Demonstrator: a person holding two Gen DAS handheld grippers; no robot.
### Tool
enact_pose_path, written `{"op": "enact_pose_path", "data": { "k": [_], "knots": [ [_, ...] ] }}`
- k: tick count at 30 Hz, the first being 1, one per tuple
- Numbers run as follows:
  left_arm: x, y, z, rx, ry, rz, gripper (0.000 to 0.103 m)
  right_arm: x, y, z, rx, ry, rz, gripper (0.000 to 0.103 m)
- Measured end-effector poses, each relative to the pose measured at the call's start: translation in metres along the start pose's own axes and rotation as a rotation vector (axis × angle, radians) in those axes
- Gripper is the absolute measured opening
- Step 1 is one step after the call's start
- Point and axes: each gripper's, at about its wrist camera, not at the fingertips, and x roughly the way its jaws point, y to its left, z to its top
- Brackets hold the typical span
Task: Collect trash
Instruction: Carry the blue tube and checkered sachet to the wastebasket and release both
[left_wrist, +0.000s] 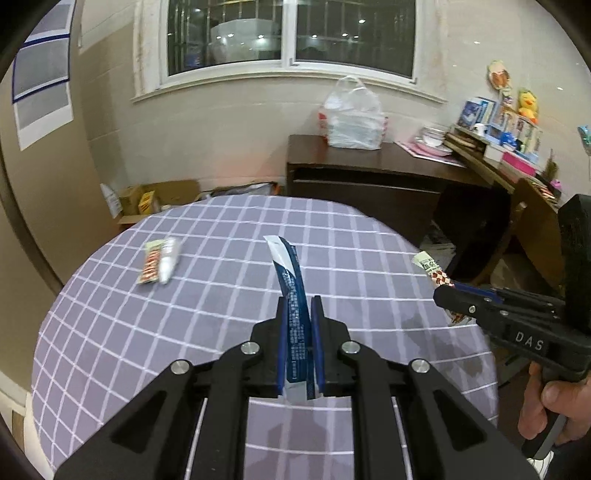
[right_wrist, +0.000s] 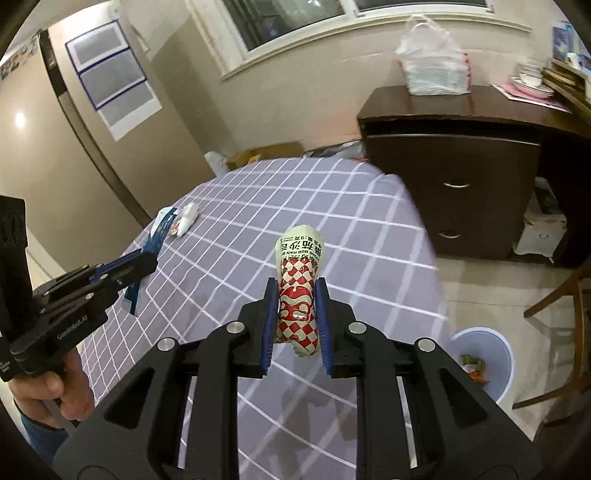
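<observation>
Beyond the checked tabletop's (right_wrist: 258, 206) right edge, a blue wastebasket (right_wrist: 491, 354) stands on the floor nearest the right gripper (right_wrist: 295, 310), pinching a checkered sauce packet (right_wrist: 297, 295) lengthwise, while the left gripper (left_wrist: 297, 325) pinches a blue sachet (left_wrist: 291, 280).

Lower end of the blue wrapper (left_wrist: 295, 325) hidden between the left gripper's (left_wrist: 299, 302) pads, snack packets (left_wrist: 159, 260) on the checked tablecloth (left_wrist: 221, 295) blurred, print unreadable, bin (right_wrist: 484, 363) contents too small to identify, chair (right_wrist: 561, 332) cut by the frame edge

left hand-held gripper (left_wrist: 300, 306) clamped, angled down | right hand-held gripper (right_wrist: 297, 288) likewise
</observation>
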Motion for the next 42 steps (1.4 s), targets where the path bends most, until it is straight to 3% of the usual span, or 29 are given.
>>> {"op": "enact_pose_path", "data": {
  "k": [12, 24, 31, 42],
  "knots": [
    [-0.005, -0.051, 0.010, 0.046, -0.023, -0.072, 0.011, -0.050, -0.050, 0.010, 0.073, -0.092, -0.028, 0.020],
    [0.014, -0.133, 0.029, 0.117, -0.012, -0.200, 0.011, -0.106, -0.130, 0.009, 0.173, -0.169, -0.143, 0.020],
    [0.057, -0.205, 0.022, 0.195, 0.087, -0.283, 0.011, -0.114, -0.186, -0.004, 0.270, -0.151, -0.200, 0.020],
    [0.133, -0.280, 0.000, 0.294, 0.260, -0.306, 0.012, -0.094, -0.253, -0.036, 0.414, -0.080, -0.237, 0.020]
  ]
}}
